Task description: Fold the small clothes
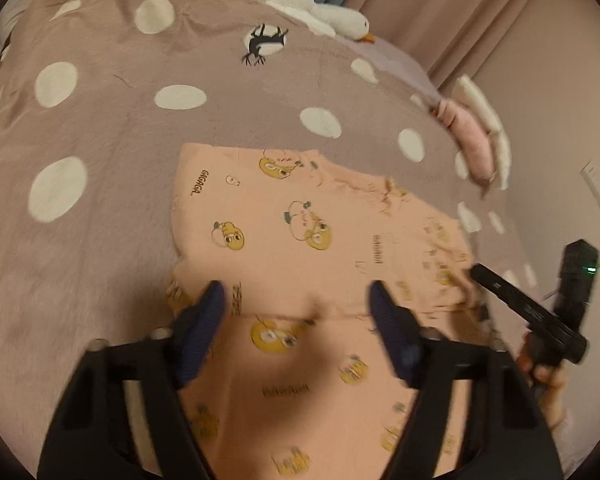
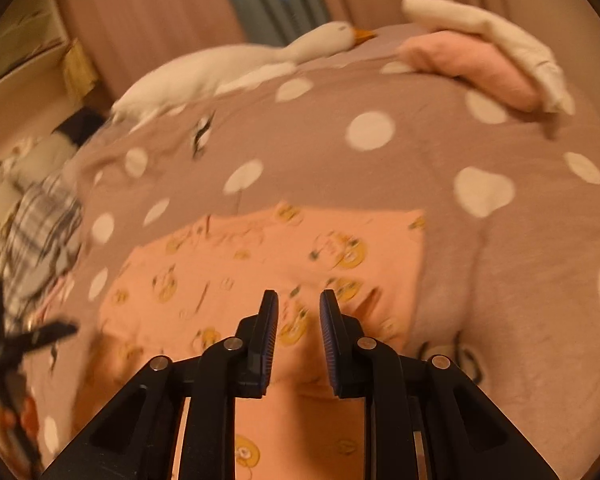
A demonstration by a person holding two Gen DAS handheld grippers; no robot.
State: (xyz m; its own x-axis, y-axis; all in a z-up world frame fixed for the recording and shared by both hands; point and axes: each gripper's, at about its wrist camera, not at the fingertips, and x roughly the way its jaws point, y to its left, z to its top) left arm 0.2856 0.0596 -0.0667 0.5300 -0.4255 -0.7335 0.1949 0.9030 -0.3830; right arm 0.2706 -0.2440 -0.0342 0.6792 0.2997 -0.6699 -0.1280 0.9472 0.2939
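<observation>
- The left gripper (image 1: 296,300) stands with its jaws wide apart above the peach garment (image 1: 300,240), nothing between the blue pads (image 1: 210,304) — they hover over a raised fold ridge that crosses the cloth below them. If they close from here without coming down first, they shut on air; if they come down crooked, they likely pinch only the top layer and drag the fold open.
- The right gripper (image 2: 299,308) holds its jaws narrow, a slim gap showing, with no cloth in it that I can see. It hangs over the near part of the same garment (image 2: 284,264), the printed peach piece lying flat on the bed. A gap that narrow could slide off a doubled edge rather than take it in.
- Both wrist views are smeared with motion, so a grab made now risks landing off the edge it aims for — and a skewed fold would follow.
- In the left view the right tool sits close at the garment's right side, held in a hand (image 1: 548,380); the two tools could knock together if both reach for the middle.
- The polka-dot bedcover (image 1: 100,128) under the garment is soft and creased; a deep pinch may catch it along with the cloth and pull it up.
- Farther off, a small pile of folded pink and white clothes (image 2: 488,60) rests near the bed's edge, and a plush goose (image 2: 260,60) lies beyond. A careless carry could topple the pile.
</observation>
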